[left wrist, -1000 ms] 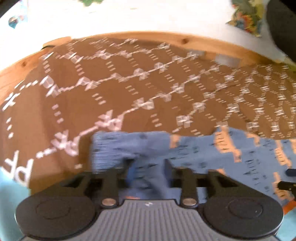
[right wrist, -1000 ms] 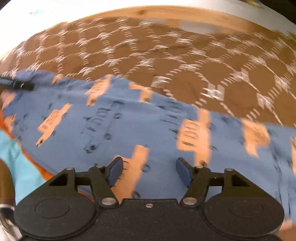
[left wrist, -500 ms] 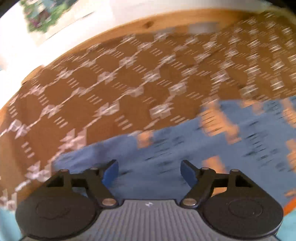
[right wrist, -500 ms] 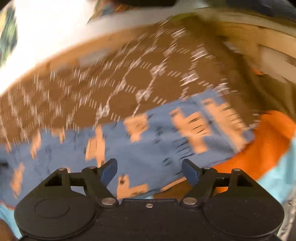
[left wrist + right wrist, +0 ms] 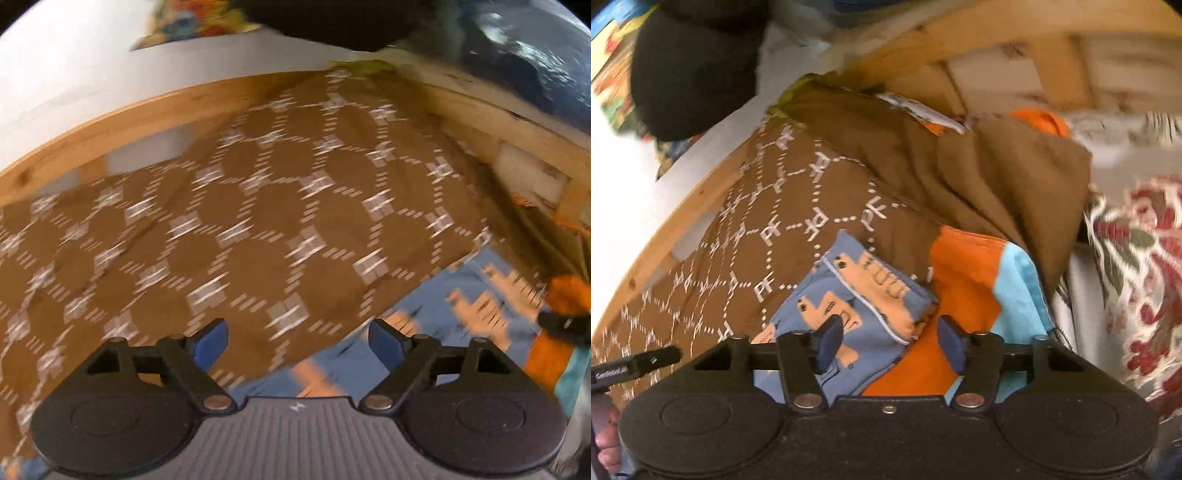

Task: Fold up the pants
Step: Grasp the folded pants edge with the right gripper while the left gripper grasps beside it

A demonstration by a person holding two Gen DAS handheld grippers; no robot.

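Blue pants (image 5: 857, 295) with orange shapes, down on the brown blanket (image 5: 798, 206) with white lines. One end of them right under the right tool (image 5: 890, 341), partly on an orange and light blue cloth (image 5: 967, 266). Right tool's jaws closing in, not yet pressing on anything. Left blue finger (image 5: 829, 339) over the pants, right blue finger over the orange cloth, and the edge of the pants in the gap between. Near part of the pants hidden behind the tool's black body. Seen from the other side, left tool (image 5: 297, 343) spread wide and opening more, with nothing pinched. Under its gap, the edge where the brown blanket meets the pants. From there, pants (image 5: 461, 306) off to the right of the tool, just beside its right finger and running toward the picture's right edge. Very blurry there, so hard to make out the shapes on the pants or how they lie. Cannot tell how many layers. Around the blanket, a wooden frame (image 5: 110, 122) with white behind it. Big black thing (image 5: 694, 66) at the top, cut off and too fuzzy to name. At the far right, a white cloth with red flowers (image 5: 1137, 258), blurry too. Brown blanket bunched up in a heap toward the far corner.
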